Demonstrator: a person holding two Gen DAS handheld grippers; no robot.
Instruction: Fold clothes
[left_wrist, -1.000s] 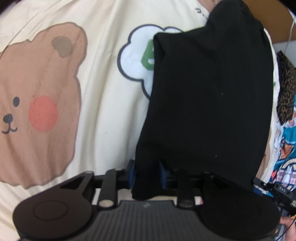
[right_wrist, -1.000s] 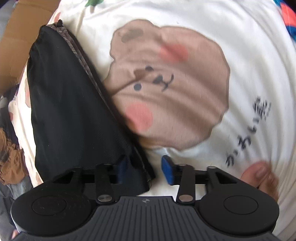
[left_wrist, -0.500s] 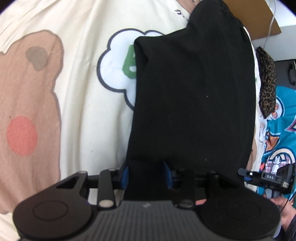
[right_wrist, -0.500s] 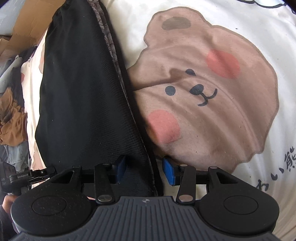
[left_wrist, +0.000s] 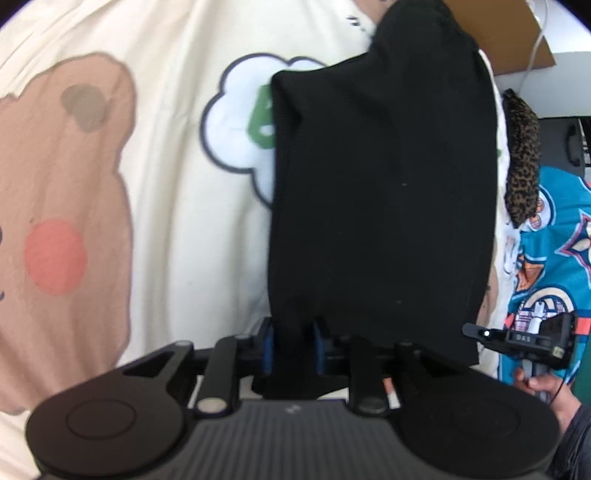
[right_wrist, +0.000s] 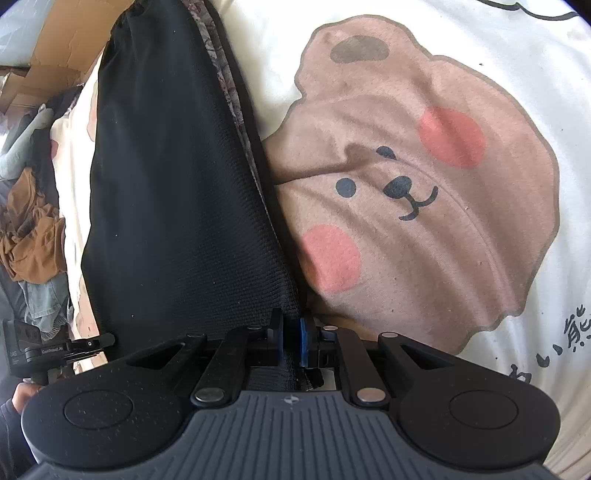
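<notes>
A black garment (left_wrist: 380, 206) lies folded lengthwise on a cream bear-print sheet (left_wrist: 177, 206). In the left wrist view its near left corner runs down between the blue pads of my left gripper (left_wrist: 293, 349), which is shut on it. The right wrist view has the same black garment (right_wrist: 173, 192) on the left, with a grey patterned edge along its right side. My right gripper (right_wrist: 291, 341) is shut on its near right corner, the pads almost touching through the cloth. The garment's underside is hidden.
A leopard-print cloth (left_wrist: 522, 158) and a teal printed garment (left_wrist: 554, 258) lie right of the sheet. A heap of brown and denim clothes (right_wrist: 33, 240) sits at the left. Cardboard (right_wrist: 70, 48) stands behind. A person's hand (left_wrist: 550, 391) holds the other gripper.
Both grippers have gone from open around the black garment's near corners to shut on them. The left view has shifted slightly, with more of the bear print back in sight.
</notes>
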